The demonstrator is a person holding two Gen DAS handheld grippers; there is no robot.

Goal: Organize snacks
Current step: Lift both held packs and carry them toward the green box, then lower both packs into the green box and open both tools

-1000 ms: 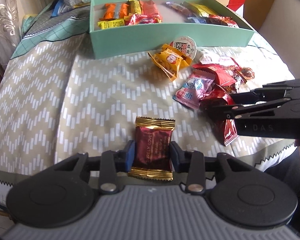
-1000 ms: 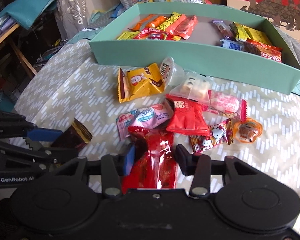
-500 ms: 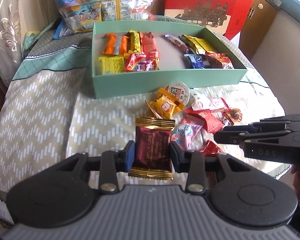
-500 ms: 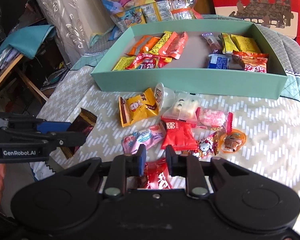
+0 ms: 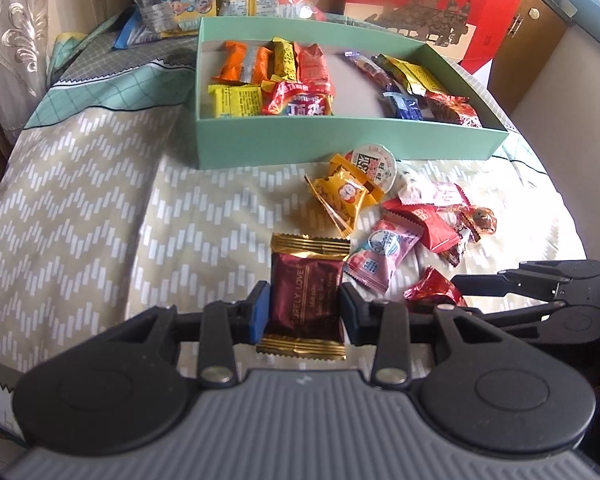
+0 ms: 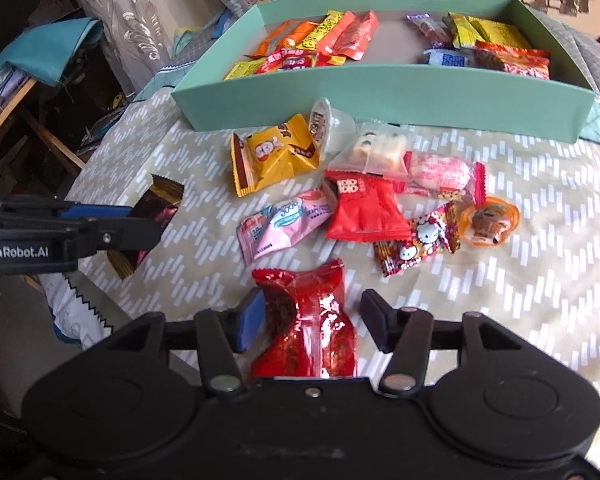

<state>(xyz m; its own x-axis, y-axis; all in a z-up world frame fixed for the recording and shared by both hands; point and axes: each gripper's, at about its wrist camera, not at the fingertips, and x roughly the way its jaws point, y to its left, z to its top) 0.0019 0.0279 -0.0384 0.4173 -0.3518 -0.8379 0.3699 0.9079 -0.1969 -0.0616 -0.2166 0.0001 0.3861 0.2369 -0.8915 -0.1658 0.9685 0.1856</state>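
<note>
Now left claw (image 5: 304, 311) pinches glossy maroon packet (image 5: 306, 300); right claw (image 6: 312, 322), just widened, straddles crinkly red wrapper (image 6: 308, 320)

surface: bed or table under a beige chevron-print cloth (image 5: 80, 216), teal checked cloth (image 5: 112, 88) at its far edge. mint green box (image 6: 380, 96) sits far centre. loose snacks near the box front: yellow packet (image 6: 272, 156), jelly cup (image 6: 332, 124), clear packet (image 6: 380, 152), pink sweet (image 6: 440, 172), red packet (image 6: 360, 208), pink packet (image 6: 284, 224), kitty packet (image 6: 420, 240), orange cup (image 6: 490, 220). shiny red packet (image 6: 316, 316) nearest. big snack bags (image 5: 204, 0) lie behind the box.
</note>
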